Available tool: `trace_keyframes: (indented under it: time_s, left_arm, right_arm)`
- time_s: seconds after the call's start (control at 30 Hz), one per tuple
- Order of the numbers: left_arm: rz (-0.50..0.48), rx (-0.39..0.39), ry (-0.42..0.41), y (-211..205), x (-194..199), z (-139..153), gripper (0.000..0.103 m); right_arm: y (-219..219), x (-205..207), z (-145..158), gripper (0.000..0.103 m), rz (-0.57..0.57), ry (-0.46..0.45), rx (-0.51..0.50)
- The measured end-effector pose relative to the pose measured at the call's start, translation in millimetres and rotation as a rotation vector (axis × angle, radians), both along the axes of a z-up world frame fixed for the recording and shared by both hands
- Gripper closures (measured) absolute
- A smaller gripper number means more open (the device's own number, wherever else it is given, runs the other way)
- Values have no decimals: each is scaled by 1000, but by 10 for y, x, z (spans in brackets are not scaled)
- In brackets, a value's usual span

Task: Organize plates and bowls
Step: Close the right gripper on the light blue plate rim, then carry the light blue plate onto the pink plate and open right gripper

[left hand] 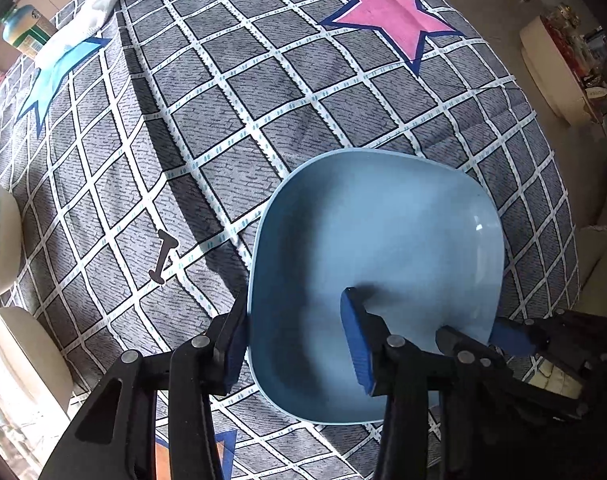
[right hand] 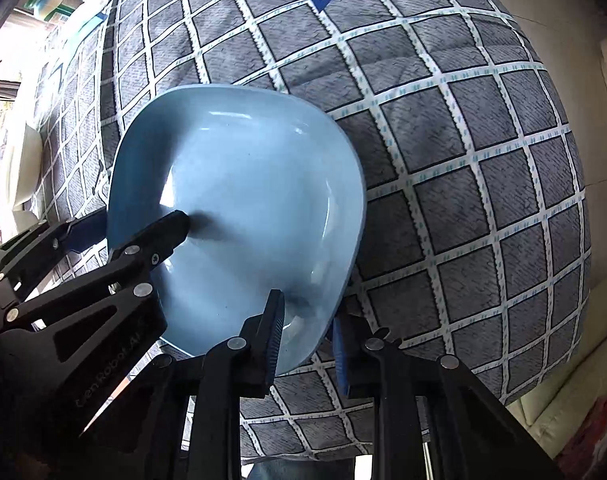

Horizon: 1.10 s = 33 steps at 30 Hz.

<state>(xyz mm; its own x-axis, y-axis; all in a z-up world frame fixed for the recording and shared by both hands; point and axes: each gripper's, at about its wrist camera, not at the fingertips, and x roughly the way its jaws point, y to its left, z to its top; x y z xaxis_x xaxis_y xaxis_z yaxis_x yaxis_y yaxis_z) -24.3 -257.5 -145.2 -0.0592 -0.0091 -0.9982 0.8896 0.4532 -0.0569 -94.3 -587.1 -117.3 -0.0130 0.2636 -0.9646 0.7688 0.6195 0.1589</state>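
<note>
Nearest, left hand-held gripper (left hand: pixel 299 336) straddling the rim of a blue bowl (left hand: pixel 383 248), one finger (left hand: pixel 357 344) inside on the floor of the dish, the other outside against the wall; jaws narrowed onto that wall, seemingly clamped. Right hand-held gripper (right hand: pixel 307 332) doing the same on the opposite rim, one finger inside, the blue-padded one outside; closed on the edge too, by the look of it. Bowl thus held at both sides, tilted, over or lightly on the bed (left hand: pixel 231 120) with its grey checked cover; contact with the cover not clear from either view. Step in hand, judged: carrying or setting down this one bowl; no other plates or bowls visible to stack with. Next move likely calls for keeping both grips level, lowering onto the soft cover or toward a stack out of view, then easing off one side at a time. Farther off, a pink star (left hand: pixel 391 16) on the cover; beyond, a bottle (left hand: pixel 23 30) at the far left corner.
</note>
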Motion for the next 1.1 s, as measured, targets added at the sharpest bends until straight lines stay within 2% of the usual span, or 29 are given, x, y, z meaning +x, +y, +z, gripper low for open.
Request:
trace_keyframes:
  time_s: [0.07,0.23,0.63,0.73,0.83,0.9,0.93,0.97,1.1]
  left_arm:
    - [11,7,-4,238,22,-42,57]
    - [60,20,-2,765,65,6,57]
    - [250,101,-1,2284,272,95,57]
    - [292,103,-3,2534,328,132,57]
    - [346,78,-5,2657,440,178,57]
    - [366,55,-4,2676,494,199,53]
    - [367,44,-4,2691,656,206,48]
    - [363,37,-5,2654,744,216,44]
    - [360,-5,12,2468,903,168,43]
  right_arm:
    - [125,63,27,79,42,8,-24]
    - [459,121,48,79,100,-7,11]
    - [1734,781,180,79,449,-34,46]
    - [2036,920,178,79,515,-39,52]
    - [2138,963,198,78,489,-41,62]
    - [2299,974,210,78,425,-33,78]
    - [2288,974,210,78,396,-29,87]
    - [2228,1024,197,78,364,-26,96]
    - [2182,976,179,78,249,-24,137]
